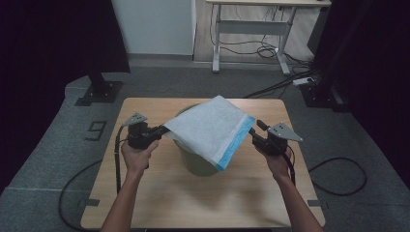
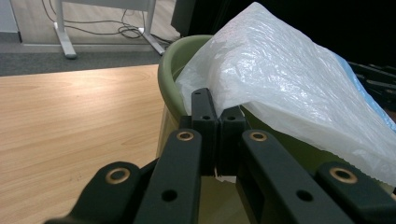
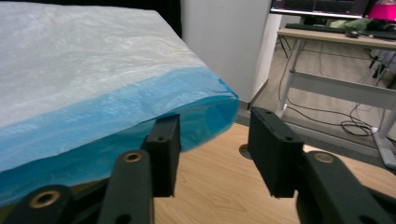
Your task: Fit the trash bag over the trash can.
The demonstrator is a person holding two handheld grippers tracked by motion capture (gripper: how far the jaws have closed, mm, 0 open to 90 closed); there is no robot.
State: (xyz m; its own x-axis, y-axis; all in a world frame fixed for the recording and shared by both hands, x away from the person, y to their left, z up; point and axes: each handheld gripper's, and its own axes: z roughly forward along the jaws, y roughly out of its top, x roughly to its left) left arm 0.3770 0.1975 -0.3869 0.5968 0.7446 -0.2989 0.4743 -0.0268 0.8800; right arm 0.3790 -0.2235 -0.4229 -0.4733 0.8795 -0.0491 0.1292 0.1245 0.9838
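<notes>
I am holding a white plastic bag (image 1: pixel 205 128) with a blue edge over a green bin (image 1: pixel 197 162) that is standing in the middle of the wooden surface (image 1: pixel 159 193). The bag is lying across the bin's open top like a tent, so I cannot tell what is inside the bin. My left claw (image 1: pixel 159 130), at nine o'clock from the bin, is pinching a corner of the bag tight right at the rim. My right claw (image 1: pixel 255 135), at three o'clock, is standing partly open, with the blue edge (image 3: pixel 140 121) just beside one jaw, not squeezed.
</notes>
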